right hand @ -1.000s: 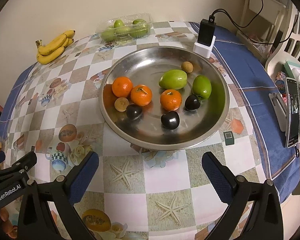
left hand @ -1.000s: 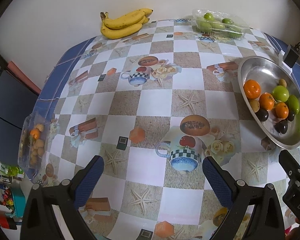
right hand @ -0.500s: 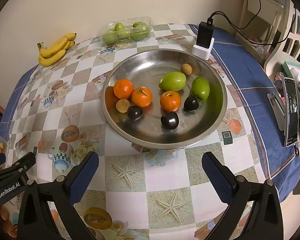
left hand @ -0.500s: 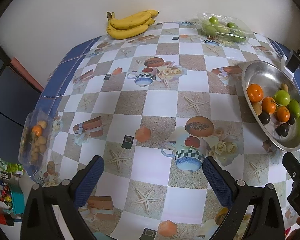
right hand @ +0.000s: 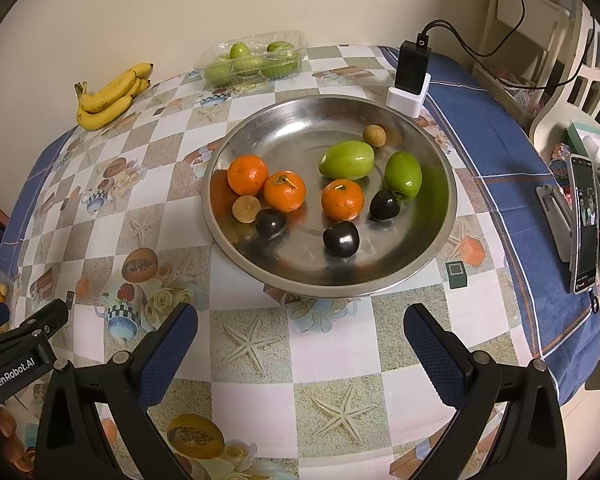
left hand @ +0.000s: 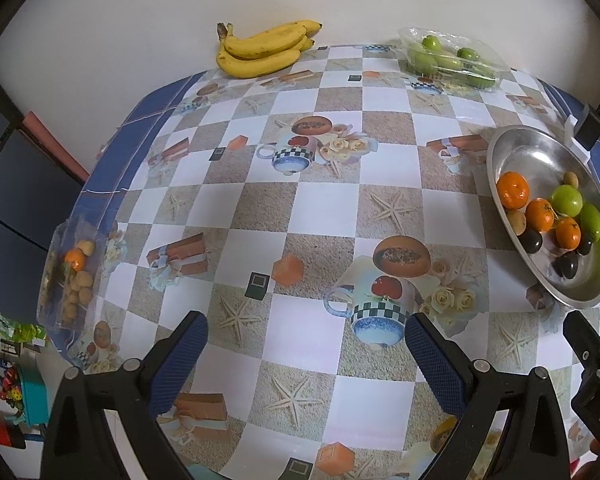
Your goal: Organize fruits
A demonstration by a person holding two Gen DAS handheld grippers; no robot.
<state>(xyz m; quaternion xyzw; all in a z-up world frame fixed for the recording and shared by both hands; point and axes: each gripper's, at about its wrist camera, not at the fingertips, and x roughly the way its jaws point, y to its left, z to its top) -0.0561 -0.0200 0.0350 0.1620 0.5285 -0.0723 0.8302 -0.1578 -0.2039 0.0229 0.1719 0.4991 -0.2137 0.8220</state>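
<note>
The surface (right hand: 260, 344), spread with a checked cloth, lies under both tongs. Straight ahead of the right tongs (right hand: 300, 340) sits a wide steel bowl (right hand: 380, 276), well to the right of the left tongs (left hand: 306, 350). Both tongs hang wide apart and empty above the cloth.

Far ahead of the left tongs, by the wall, lies a bunch of bananas (left hand: 260, 50); it looks soft and easily bruised, best taken near the stem. To its right is a clear box of green fruit (left hand: 448, 58), thin and likely to buckle under a squeeze. A second clear pack (left hand: 70, 272) sits far left of the left tongs, at the cloth's edge.

In the bowl are two green fruits (right hand: 346, 160), firm and smooth, probably slippery; three oranges (right hand: 247, 174), light with grippy peel, easiest across the middle; three glossy dark plums (right hand: 341, 239), small, apt to roll; and two small tan fruits (right hand: 246, 209).
</note>
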